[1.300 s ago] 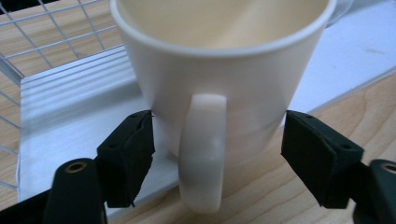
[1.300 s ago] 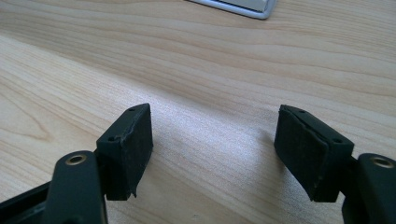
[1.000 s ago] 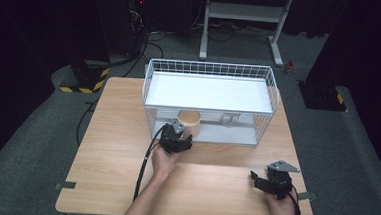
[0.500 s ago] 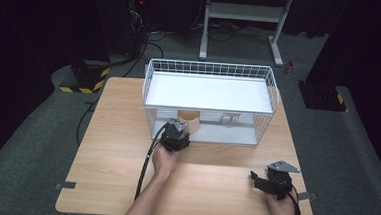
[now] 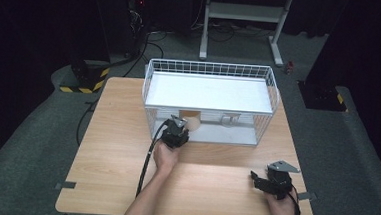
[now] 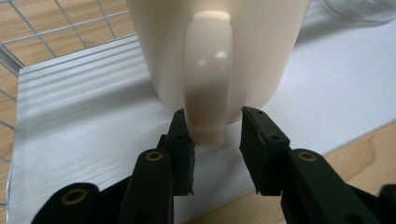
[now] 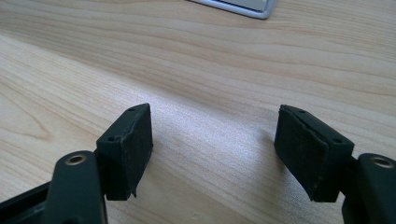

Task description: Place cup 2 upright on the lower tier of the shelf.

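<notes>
Left gripper (image 6: 217,144) astride unmarked cream mug (image 6: 215,51) handle

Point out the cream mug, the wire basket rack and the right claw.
cream mug (image 6: 208,70), left gripper view, on its handle.
wire basket rack (image 5: 274,92), high view, on its right rim.
right claw (image 7: 212,154), right gripper view, midway between its open fingertips.

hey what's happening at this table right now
A person works two hand-held claws at a wooden table. The left claw is open around the handle of a cream ceramic mug standing on the lower white shelf of a white wire rack. The right claw is open over bare wood, holding nothing.
</notes>
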`<state>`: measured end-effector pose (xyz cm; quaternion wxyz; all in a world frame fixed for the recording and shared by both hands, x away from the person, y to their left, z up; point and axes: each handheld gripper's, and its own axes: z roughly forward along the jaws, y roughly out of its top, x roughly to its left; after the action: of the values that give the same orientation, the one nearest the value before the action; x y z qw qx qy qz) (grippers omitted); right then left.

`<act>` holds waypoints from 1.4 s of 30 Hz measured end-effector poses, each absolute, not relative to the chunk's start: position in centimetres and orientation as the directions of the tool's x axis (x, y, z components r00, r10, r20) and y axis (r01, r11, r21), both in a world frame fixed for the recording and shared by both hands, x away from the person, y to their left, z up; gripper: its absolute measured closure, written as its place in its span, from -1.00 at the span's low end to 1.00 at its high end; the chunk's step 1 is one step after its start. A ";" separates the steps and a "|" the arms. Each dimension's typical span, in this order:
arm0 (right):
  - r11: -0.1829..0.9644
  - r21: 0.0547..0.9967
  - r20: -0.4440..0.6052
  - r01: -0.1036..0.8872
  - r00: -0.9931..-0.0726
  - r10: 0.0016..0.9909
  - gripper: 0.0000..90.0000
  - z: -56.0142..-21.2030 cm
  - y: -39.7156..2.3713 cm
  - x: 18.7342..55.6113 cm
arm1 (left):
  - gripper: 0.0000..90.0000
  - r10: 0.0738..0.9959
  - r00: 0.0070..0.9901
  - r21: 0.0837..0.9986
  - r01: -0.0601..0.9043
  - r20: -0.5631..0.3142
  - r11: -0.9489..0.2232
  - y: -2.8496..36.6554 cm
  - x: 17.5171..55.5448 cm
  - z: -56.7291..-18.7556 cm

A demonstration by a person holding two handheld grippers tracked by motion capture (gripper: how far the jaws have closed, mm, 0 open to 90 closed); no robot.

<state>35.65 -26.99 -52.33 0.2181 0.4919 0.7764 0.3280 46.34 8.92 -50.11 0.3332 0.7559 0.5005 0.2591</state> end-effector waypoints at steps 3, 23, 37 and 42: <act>0.301 0.724 -0.016 0.621 -0.421 0.907 -0.37 -52.3 -27.0 35.7 | 0.49 0.928 0.369 0.752 0.598 0.050 -0.278 8.7 46.7 -50.1; 0.300 0.724 -0.016 0.621 -0.420 0.907 -0.37 -52.3 -27.0 35.6 | -0.03 0.922 0.387 0.774 0.585 -0.004 -0.242 8.9 46.5 -49.2; 0.301 0.724 -0.016 0.621 -0.420 0.907 -0.37 -52.3 -27.0 35.6 | -0.22 0.904 0.428 0.813 0.530 -0.010 -0.242 9.3 44.5 -48.3; 0.301 0.724 -0.016 0.621 -0.421 0.907 -0.37 -52.3 -27.0 35.6 | -0.25 0.898 0.440 0.809 0.528 -0.002 -0.257 9.2 44.1 -48.2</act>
<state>35.64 -26.99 -52.33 0.2182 0.4920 0.7763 0.3281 44.06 9.22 -48.24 0.3858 0.7558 0.4717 0.2395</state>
